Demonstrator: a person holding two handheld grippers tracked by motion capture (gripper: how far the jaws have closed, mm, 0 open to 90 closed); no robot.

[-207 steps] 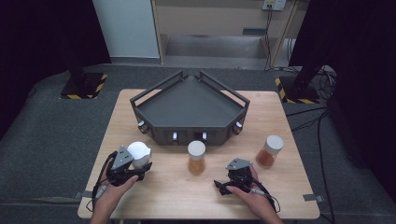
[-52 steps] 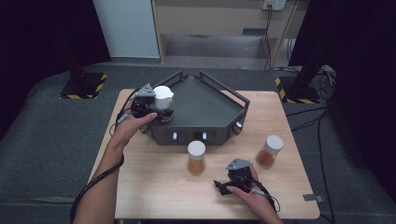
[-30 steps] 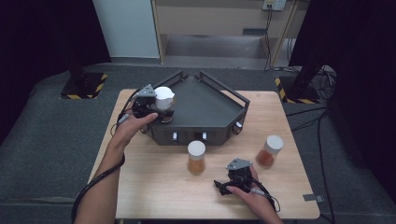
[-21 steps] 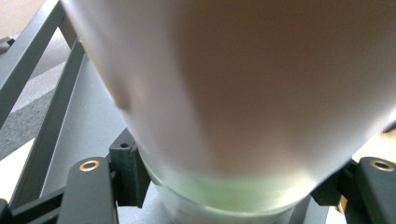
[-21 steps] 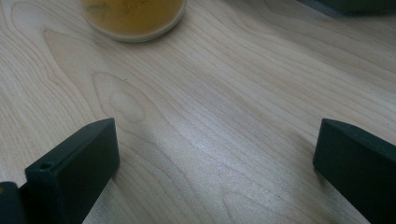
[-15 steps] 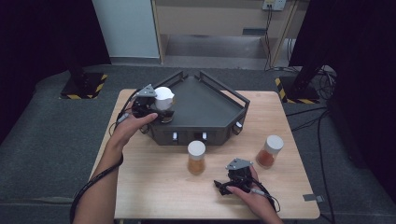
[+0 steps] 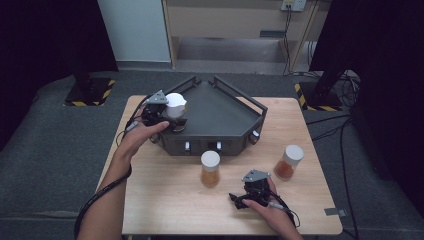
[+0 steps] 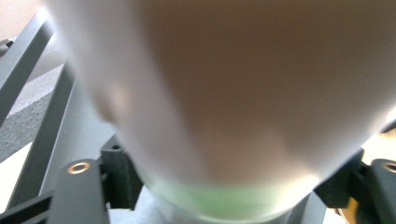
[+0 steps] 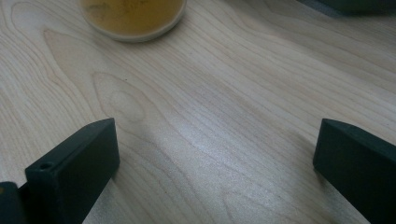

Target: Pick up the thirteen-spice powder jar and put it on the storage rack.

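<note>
A white-lidded jar (image 7: 175,106) stands at the left corner of the dark three-cornered tray (image 7: 220,112). My left gripper (image 7: 169,119) is around it, and in the left gripper view the jar (image 8: 233,93) looms blurred right in front of the camera. The left gripper's (image 8: 229,182) jaws have just been opening; the jar is still between them, and the black jaws sit close on either side of its base. My right gripper (image 7: 239,200) rests on the wooden table (image 7: 165,200) near the front. Its jaws stand wide apart, and in its own view nothing lies within the right gripper (image 9: 215,154).
A jar of yellow-orange contents (image 7: 210,168) with a white lid stands in front of the tray; its base shows as the yellow jar (image 9: 133,16) in the right gripper view. A jar of red-orange contents (image 7: 288,162) stands at the right. Raised rails (image 7: 240,97) edge the tray.
Since the oldest frame the left gripper has carried the white-lidded jar from the table's front left up to the tray's left corner. Over the last second nothing has visibly moved.
</note>
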